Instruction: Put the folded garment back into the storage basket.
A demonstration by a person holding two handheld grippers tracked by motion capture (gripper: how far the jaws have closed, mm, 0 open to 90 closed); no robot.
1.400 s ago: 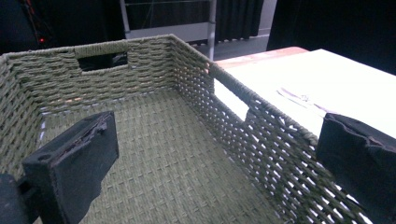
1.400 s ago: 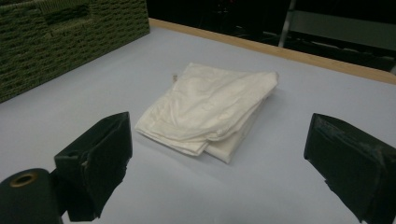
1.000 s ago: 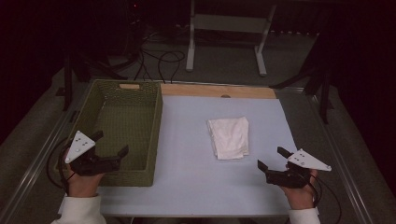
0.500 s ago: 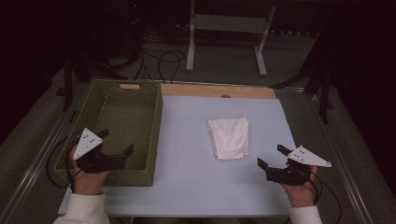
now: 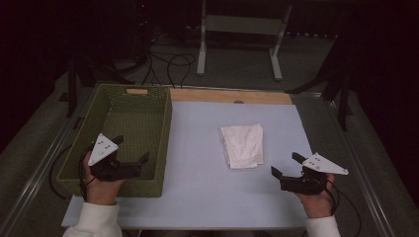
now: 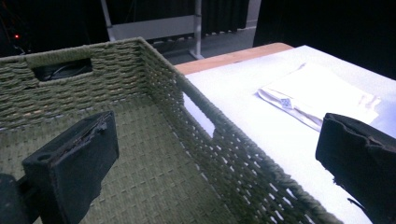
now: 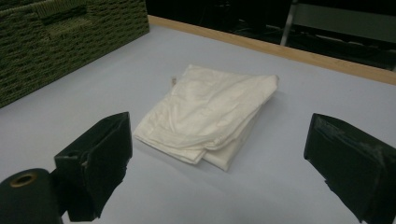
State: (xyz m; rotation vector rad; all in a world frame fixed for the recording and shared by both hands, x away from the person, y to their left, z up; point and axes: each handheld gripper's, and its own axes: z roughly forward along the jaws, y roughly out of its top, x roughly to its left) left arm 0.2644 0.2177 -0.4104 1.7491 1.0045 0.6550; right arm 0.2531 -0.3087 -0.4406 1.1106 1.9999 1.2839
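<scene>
**On the pale mat, a folded cloth waits between two open grippers**

Near the middle of the table mat (image 5: 207, 148) lies a folded white cloth (image 5: 242, 144), flat, several layers thick, with its loose edges stacked toward the person's side. It touches nothing but the mat, and it sits well apart from the green woven basket (image 5: 165, 123) that stands at the left edge.

From where I stand, the right gripper (image 5: 289, 167) hovers just beside the cloth's near right corner, low over the mat, jaws spread wide and holding nothing; in the right gripper view the cloth (image 7: 210, 116) sits squarely between them, a little ahead. The left gripper (image 5: 132, 149) hangs over the basket's near end, jaws equally wide and empty. In the left gripper view one jaw is over the basket floor (image 6: 140, 177) and the other out past the right wall, so it straddles the rim.

My guess is the cloth is bound for the basket. The risk is a shallow pinch: catching only the top layer would let the fold fall open and trail across the mat. A cloth dragged rather than lifted could also snag on the woven rim, and the left gripper, sitting astride that wall, could knock the basket sideways if it drops
</scene>
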